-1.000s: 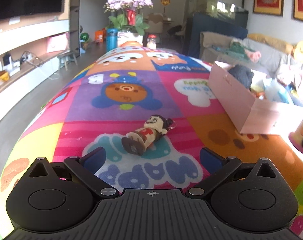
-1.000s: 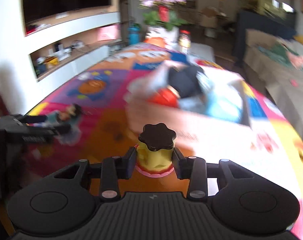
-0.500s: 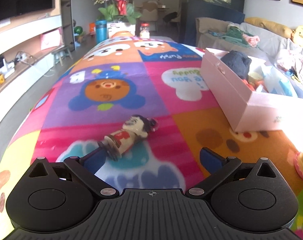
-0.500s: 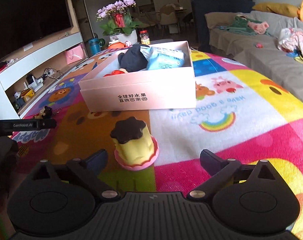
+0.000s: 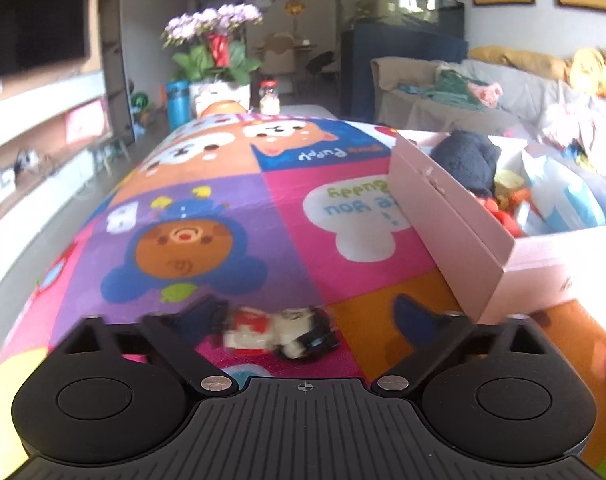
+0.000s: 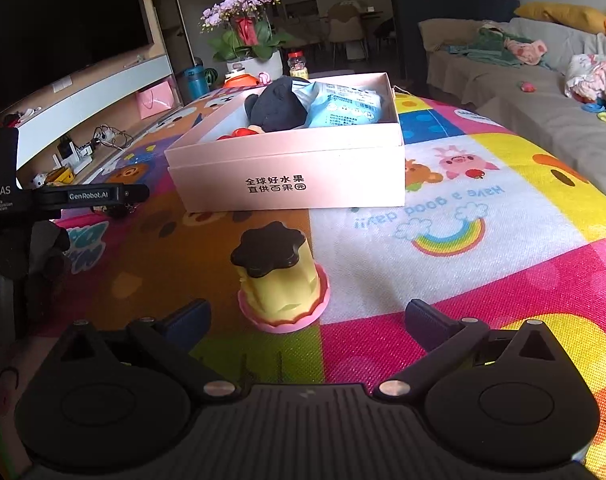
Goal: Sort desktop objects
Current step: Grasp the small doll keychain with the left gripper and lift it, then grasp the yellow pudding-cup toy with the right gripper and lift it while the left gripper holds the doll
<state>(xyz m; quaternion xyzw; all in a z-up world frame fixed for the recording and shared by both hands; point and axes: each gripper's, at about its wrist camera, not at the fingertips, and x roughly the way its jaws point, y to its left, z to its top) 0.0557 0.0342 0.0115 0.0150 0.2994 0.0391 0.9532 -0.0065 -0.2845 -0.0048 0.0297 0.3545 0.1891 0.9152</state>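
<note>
Two spread grippers, one toy lined up for each.

Left wrist view: left gripper [image 5: 303, 316] wide open low in frame, straddling blurred lying figurine [image 5: 281, 332] for pickup, pink box [image 5: 455, 216] at right. Right wrist view: right gripper [image 6: 307, 320] open around nothing, pudding toy [image 6: 281, 276] upright at centre before it.

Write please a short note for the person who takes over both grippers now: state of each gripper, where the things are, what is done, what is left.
Left gripper: open, low over the mat, the small figurine lying between its fingers, not gripped.
Right gripper: open, empty; the pudding toy stands upright on the mat just ahead of it.
Pink box: on the mat behind the pudding toy; already holds a dark plush, a blue packet and something red.
Left: close on the figurine and box it, then probably the pudding toy.
</note>
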